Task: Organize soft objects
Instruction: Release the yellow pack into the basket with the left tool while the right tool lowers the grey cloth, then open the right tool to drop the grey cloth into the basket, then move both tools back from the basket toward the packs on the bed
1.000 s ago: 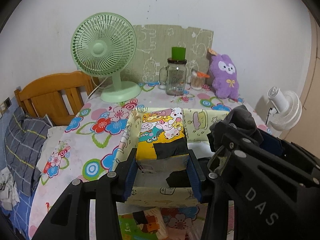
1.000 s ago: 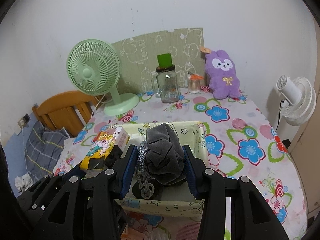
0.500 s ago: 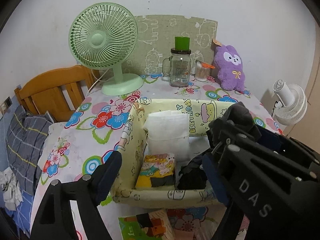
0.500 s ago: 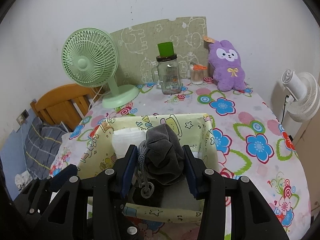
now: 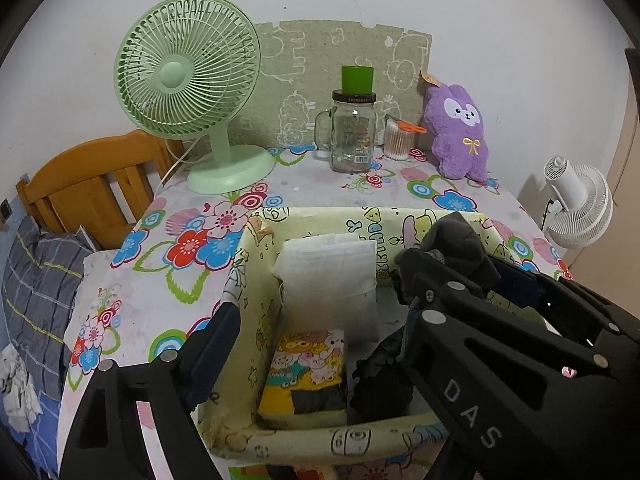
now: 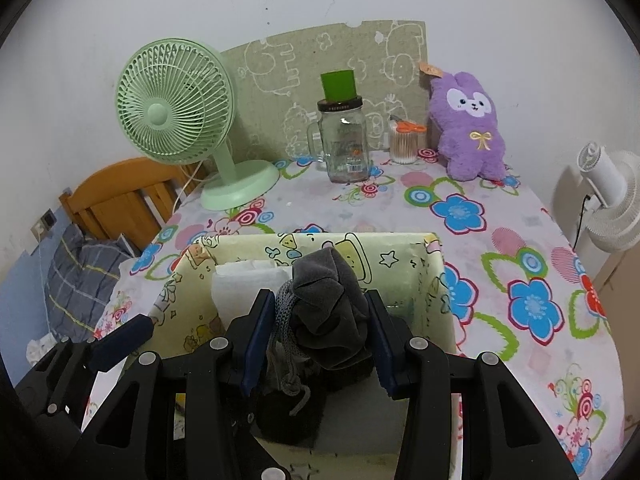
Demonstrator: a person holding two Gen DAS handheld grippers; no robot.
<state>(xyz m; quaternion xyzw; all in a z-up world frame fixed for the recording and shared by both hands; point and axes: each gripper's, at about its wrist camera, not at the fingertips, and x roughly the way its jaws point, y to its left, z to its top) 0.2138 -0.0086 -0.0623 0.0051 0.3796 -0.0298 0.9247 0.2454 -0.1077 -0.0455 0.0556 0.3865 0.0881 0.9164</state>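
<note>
A pale yellow cartoon-print box (image 5: 256, 276) (image 6: 436, 276) stands on the flowered table. In it lie a white tissue pack (image 5: 328, 276) (image 6: 244, 284), a yellow cartoon pack (image 5: 306, 372) and a black soft item (image 5: 382, 380). My right gripper (image 6: 318, 336) is shut on a dark grey cloth bundle (image 6: 328, 312) with a knitted cord, held over the box; it also shows in the left wrist view (image 5: 460, 248). My left gripper (image 5: 312, 344) is open and empty, its left finger (image 5: 212, 344) outside the box's left wall.
At the back stand a green fan (image 5: 188, 80), a glass jar with a green cap (image 5: 354, 132), a cotton swab tub (image 5: 398, 142) and a purple plush rabbit (image 5: 458, 132). A wooden chair (image 5: 88, 188) is at left, a white fan (image 5: 580, 200) at right.
My left gripper opened and let the yellow cartoon pack drop into the box, then drew back. My right gripper kept its hold on the grey bundle and moved slightly forward over the box.
</note>
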